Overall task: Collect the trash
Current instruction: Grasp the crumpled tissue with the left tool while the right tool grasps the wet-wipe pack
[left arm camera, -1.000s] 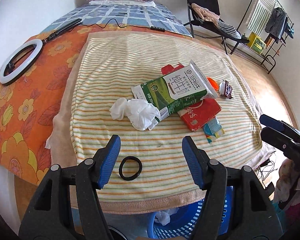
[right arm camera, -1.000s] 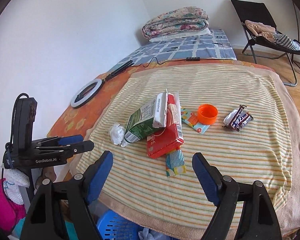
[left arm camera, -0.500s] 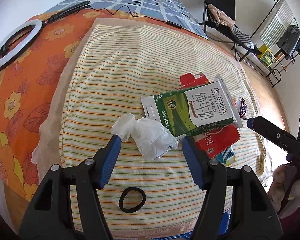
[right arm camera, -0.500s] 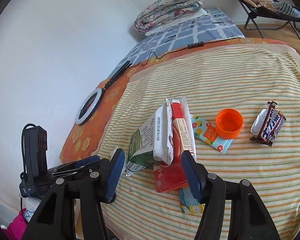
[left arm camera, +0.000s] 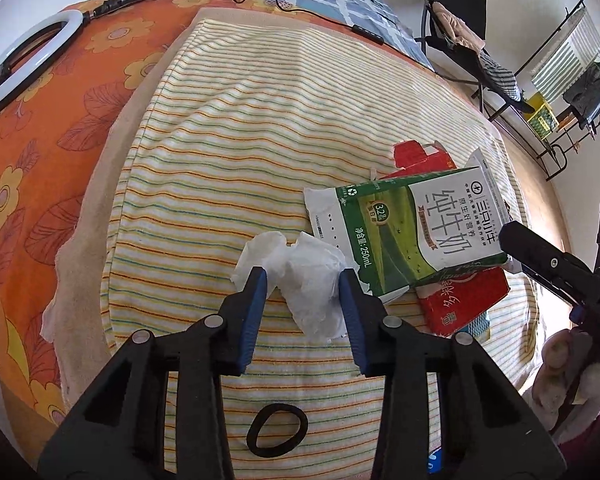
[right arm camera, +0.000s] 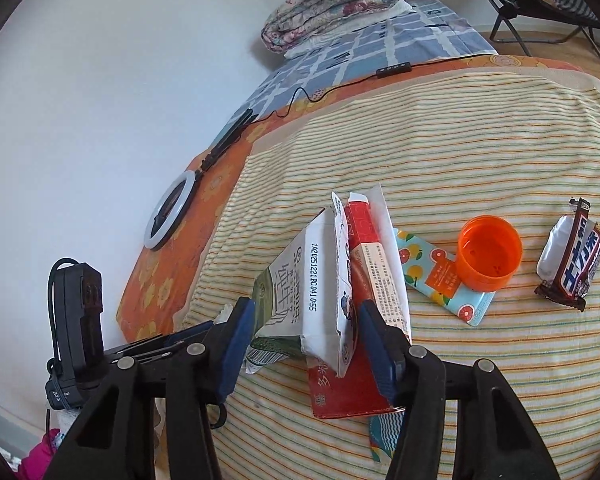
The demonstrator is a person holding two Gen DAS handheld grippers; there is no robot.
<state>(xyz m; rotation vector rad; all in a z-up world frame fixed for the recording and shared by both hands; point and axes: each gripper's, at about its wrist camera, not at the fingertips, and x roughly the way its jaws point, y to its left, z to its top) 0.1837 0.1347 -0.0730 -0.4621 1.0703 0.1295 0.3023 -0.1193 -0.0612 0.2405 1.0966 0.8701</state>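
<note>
Crumpled tissue (left arm camera: 308, 280) lies on the striped blanket (left arm camera: 260, 120), at 9 o'clock of the green milk carton (left arm camera: 416, 236), touching it. Left tool (left arm camera: 303, 276) partly open, blue pads either side of the tissue; grip not confirmed. Right tool (right arm camera: 306, 312) open, straddling milk carton and red carton (right arm camera: 364, 280). Black ring (left arm camera: 277, 429) at 6 o'clock.

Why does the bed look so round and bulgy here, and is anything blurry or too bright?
Left wrist view: fisheye lens bows the striped blanket; dark corners; crumpled tissue nearly washed out white. Right wrist view: same bulge, wall curves; milk carton print sharp, soft daylight, faint shadows.
</note>
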